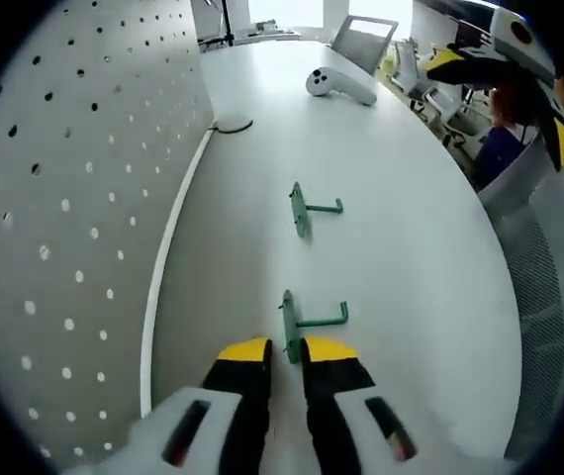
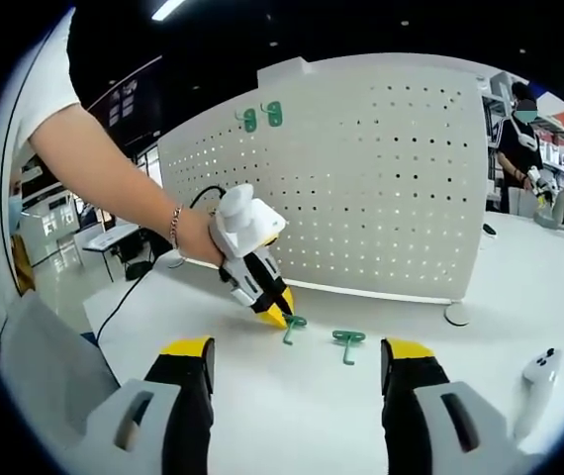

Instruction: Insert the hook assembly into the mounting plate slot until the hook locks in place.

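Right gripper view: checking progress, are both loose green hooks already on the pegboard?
No, both green hooks lie on the white table.

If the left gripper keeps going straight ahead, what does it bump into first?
Probably the nearer green hook, lying on the table just ahead of the left gripper and between its jaw tips; it may already touch.

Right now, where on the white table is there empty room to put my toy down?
Bare tabletop lies right of the two green hooks, toward the curved edge, and between the far hook and the white controller. It is crowded by the near hook, where the left gripper is, beside the pegboard.
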Action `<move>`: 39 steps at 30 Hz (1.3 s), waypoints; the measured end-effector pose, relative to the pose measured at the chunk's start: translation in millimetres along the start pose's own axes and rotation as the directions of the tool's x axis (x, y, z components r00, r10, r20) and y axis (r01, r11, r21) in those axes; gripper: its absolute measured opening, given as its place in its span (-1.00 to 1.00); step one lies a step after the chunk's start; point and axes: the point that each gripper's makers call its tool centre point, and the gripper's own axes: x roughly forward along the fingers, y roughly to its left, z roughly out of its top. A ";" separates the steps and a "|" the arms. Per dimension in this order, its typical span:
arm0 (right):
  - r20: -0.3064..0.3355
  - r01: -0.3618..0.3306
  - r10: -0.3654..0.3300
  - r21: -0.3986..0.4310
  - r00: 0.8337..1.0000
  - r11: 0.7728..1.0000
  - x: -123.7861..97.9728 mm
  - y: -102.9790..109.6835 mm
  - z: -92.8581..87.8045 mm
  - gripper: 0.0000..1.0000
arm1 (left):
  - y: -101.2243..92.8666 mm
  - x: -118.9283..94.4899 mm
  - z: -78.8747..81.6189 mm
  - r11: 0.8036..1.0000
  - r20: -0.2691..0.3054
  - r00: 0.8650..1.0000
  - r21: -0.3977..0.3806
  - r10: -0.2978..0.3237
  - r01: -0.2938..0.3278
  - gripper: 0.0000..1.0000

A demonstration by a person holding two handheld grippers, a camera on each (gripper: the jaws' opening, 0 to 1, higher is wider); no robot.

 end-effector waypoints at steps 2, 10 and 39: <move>0.000 0.001 -0.001 0.000 1.000 1.000 -0.1 -0.6 -0.1 0.32 | 1.0 0.3 -0.2 1.000 0.001 1.000 -0.012 0.008 -0.008 -0.83; -0.001 0.001 -0.001 -0.002 1.000 1.000 -0.5 -0.6 -0.6 0.33 | 1.4 0.5 0.0 1.000 -0.004 1.000 0.009 0.022 -0.022 -0.93; 0.011 0.003 -0.003 0.006 1.000 1.000 -1.4 -1.4 1.1 0.32 | 23.3 -34.7 25.3 0.991 0.171 0.976 -0.033 0.131 -0.127 -0.96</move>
